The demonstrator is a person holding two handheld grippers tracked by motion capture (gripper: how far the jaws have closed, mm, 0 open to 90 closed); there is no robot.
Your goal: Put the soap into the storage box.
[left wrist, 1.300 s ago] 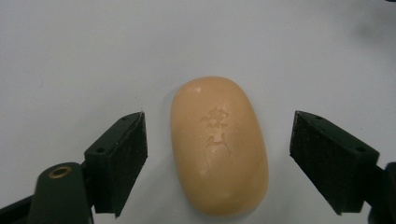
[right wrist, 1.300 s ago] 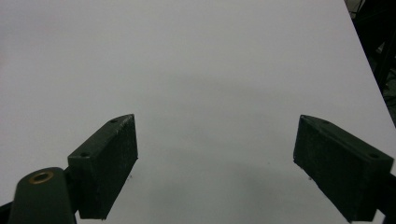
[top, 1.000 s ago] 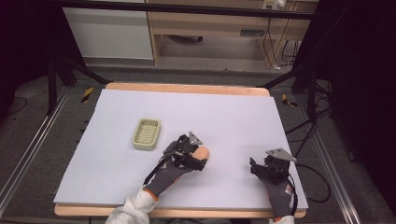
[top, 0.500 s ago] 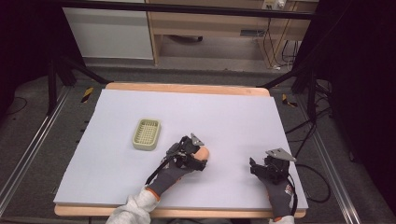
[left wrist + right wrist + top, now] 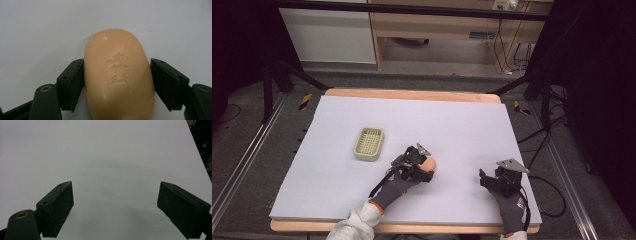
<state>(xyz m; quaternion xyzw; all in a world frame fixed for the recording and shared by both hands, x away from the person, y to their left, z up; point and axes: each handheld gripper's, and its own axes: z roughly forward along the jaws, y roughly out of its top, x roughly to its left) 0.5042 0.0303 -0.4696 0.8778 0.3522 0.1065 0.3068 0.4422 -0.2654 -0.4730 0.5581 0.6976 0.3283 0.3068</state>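
Note:
A peach-coloured bar of soap (image 5: 118,75) with a stamped mark lies lengthwise between the jaws of my left gripper (image 5: 116,80). Both black pads (image 5: 72,85) press against its sides, so the gripper is shut on it. From above, the soap (image 5: 430,164) sits low over the white mat near the front centre, with my left gripper (image 5: 424,167) around it. A pale green ribbed soap dish (image 5: 369,143) stands to the left of it, a short way off. My right gripper (image 5: 485,181) rests at the front right. Its jaws (image 5: 115,202) stand wide open over bare mat.
The white mat (image 5: 452,125) covers a wooden table (image 5: 412,94) whose edge shows at the back and front. Black stand legs (image 5: 277,75) and cables (image 5: 542,130) flank the table on the floor. A cabinet (image 5: 327,35) stands behind.

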